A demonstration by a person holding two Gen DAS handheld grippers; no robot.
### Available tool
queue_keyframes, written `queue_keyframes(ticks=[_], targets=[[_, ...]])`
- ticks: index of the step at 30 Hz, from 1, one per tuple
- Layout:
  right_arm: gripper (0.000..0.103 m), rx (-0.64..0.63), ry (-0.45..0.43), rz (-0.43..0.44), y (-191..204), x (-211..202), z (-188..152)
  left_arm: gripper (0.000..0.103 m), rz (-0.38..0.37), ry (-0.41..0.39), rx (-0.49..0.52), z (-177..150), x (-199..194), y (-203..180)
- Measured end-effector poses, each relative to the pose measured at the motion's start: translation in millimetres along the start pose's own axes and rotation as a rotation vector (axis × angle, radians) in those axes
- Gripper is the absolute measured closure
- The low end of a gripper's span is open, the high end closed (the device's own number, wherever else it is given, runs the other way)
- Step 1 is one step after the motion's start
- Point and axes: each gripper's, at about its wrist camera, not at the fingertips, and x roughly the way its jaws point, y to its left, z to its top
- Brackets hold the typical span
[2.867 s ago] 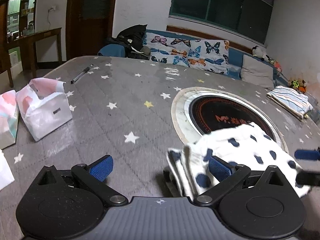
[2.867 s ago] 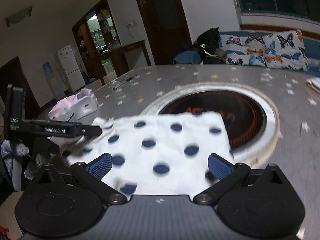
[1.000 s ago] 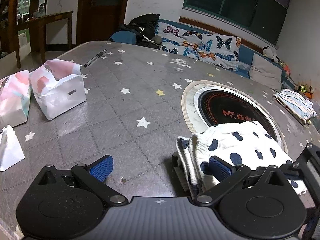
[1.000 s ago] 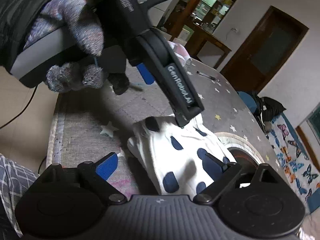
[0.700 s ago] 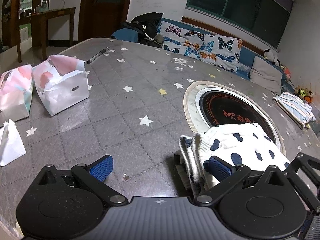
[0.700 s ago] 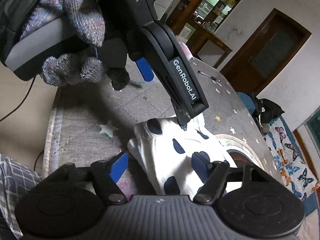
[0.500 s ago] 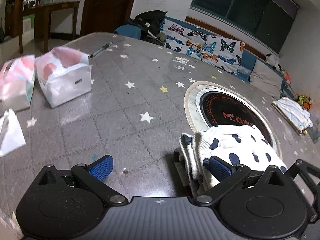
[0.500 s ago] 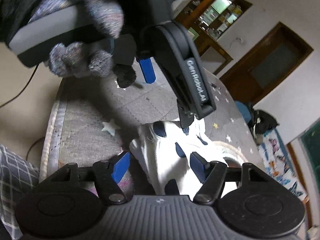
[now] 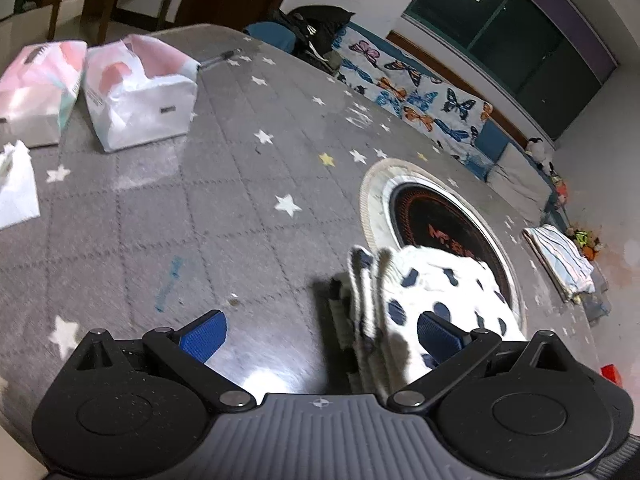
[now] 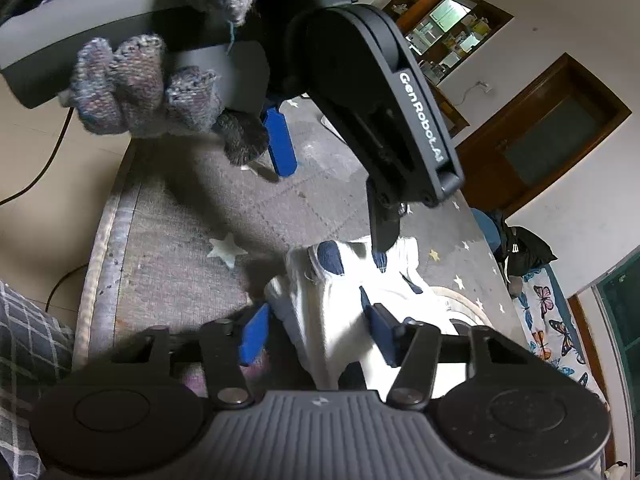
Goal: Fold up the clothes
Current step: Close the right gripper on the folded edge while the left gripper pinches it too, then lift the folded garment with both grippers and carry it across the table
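Observation:
A folded white garment with navy dots lies on the grey star-patterned table, partly over a round black hob. My left gripper is open above the garment's near edge, its right finger on the cloth. In the right wrist view the left gripper hangs over the garment, one fingertip pressing on it. My right gripper has closed around a bunched fold of the garment.
Two pink-and-white bags and a white paper sit at the table's left. A folded striped cloth lies at the far right. A butterfly-print sofa runs behind. The table edge is near.
My right gripper's fingers have narrowed from wide open onto the garment's fold. The left gripper has tilted and stayed open over the cloth's edge.

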Motion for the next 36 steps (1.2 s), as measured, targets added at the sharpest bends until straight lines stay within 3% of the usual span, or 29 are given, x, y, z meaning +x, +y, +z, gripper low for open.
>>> queue_keyframes(ticks=[7, 15, 20, 26, 30, 32, 34, 36], targets=[[0.072, 0.086, -0.049, 0.007, -16, -11, -1, 0.000, -0.070, 0.036, -0.123, -6, 3, 2], [0.076, 0.206, -0.103, 0.000, -45, -26, -3, 0.000, -0.212, 0.076, -0.378, -10, 12, 13], [0.076, 0.233, -0.118, 0.002, -52, -35, -8, 0.000, -0.281, 0.097, -0.448, -10, 24, 12], [0.077, 0.263, -0.138, 0.002, -55, -42, -11, 0.001, -0.327, 0.107, -0.451, -7, 36, 6], [0.077, 0.287, -0.154, 0.011, -54, -48, -14, 0.017, -0.348, 0.105, -0.454, -6, 44, 4], [0.077, 0.297, -0.160, 0.019, -53, -51, -16, 0.029, -0.350, 0.112, -0.461, -8, 47, 7], [0.077, 0.309, -0.162, 0.026, -53, -52, -19, 0.050, -0.353, 0.122, -0.472, -10, 51, 11], [0.077, 0.327, -0.163, 0.036, -52, -53, -22, 0.059, -0.359, 0.130, -0.485, -12, 54, 14]])
